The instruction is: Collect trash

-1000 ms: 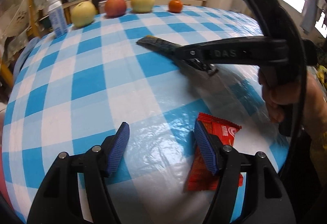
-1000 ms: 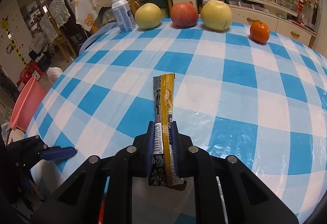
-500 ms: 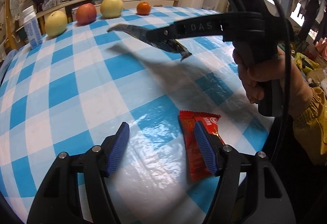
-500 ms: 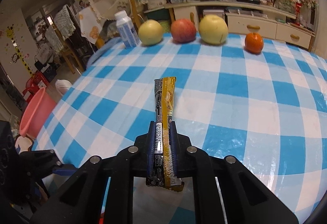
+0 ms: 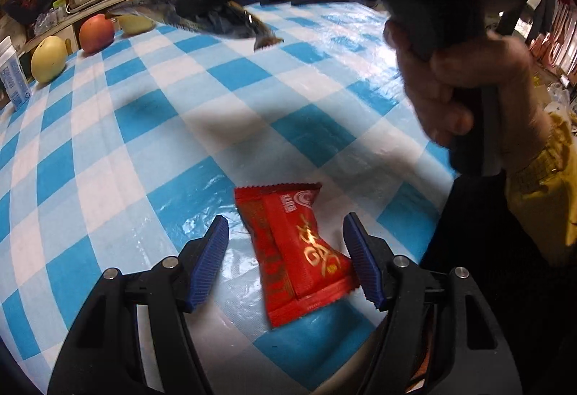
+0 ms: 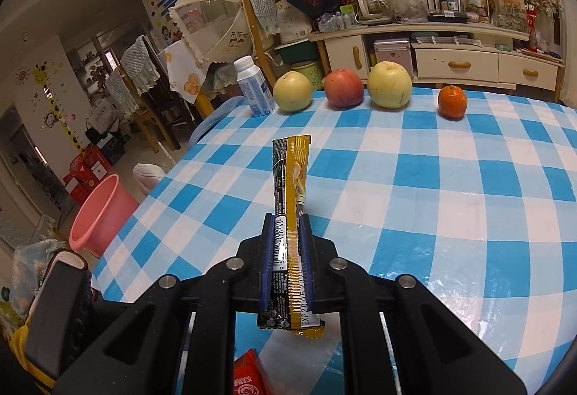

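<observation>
From the left wrist, the left gripper point(image 5: 285, 247) hangs over the blue-checked tablecloth point(image 5: 108, 142) with its jaws standing apart, nothing pinched. A red snack wrapper point(image 5: 294, 251) lies flat on the cloth between the blue pads point(image 5: 211, 261), closer to the right-hand one and skewed across the gap. It looks light, thin and crinkly, probably slick on this glossy cloth, so I'd expect it to skate or buckle unless the pads close across its narrow middle. Above, a hand point(image 5: 465, 81) carries the other tool, blurred.

From the right wrist, the right gripper point(image 6: 286, 261) is clamped tight on a long black-and-gold stick wrapper point(image 6: 290, 200), held near its lower end, the rest standing clear of the table. It stays fairly straight, so it seems stiff enough lengthwise. A pink bucket point(image 6: 97, 214) stands on the floor beside the table, likely the bin.
</observation>
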The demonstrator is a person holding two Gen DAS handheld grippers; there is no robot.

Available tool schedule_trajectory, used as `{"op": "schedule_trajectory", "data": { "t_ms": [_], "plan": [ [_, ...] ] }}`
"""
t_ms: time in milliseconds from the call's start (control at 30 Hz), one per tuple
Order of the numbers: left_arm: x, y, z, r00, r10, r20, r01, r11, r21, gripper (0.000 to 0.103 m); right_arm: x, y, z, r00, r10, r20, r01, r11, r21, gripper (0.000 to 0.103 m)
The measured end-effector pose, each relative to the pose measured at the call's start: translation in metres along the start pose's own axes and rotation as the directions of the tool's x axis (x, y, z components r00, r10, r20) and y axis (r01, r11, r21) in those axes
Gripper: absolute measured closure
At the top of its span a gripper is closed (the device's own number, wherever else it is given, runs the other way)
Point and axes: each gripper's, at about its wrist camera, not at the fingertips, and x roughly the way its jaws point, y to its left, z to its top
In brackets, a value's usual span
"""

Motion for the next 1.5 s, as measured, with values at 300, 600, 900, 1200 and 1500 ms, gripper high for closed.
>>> {"op": "schedule_trajectory", "data": {
  "t_ms": [300, 600, 900, 1200, 1500],
  "plan": [
    [0.003, -0.012, -0.002, 0.992, 0.121, 0.017, -0.122, 0.99, 0.066, 0.051, -0.002, 0.006, 0.003, 0.999, 0.034, 0.002, -0.034, 0.999, 0.034, 0.088],
    [-0.004, 0.012, -0.003, 0.987, 0.151, 0.057, -0.147, 0.986, -0.074, 0.07, 0.0, 0.014, 0.002, 1.0, 0.018, 0.001, -0.018, 0.999, 0.03, 0.088],
    [-0.037, 0.071, -0.006, 0.961, 0.261, 0.089, -0.224, 0.927, -0.301, 0.071, 0.008, 0.02, -0.003, 0.998, 0.054, -0.014, -0.053, 0.994, 0.097, 0.088],
    [-0.085, 0.112, -0.012, 0.914, 0.38, 0.141, -0.285, 0.85, -0.443, 0.071, 0.026, 0.027, -0.011, 0.98, 0.197, -0.031, -0.183, 0.951, 0.25, 0.088],
    [-0.135, 0.148, -0.031, 0.823, 0.545, 0.16, -0.366, 0.725, -0.584, 0.071, 0.042, 0.06, -0.009, 0.959, 0.279, -0.045, -0.253, 0.919, 0.303, 0.088]
  ]
}}
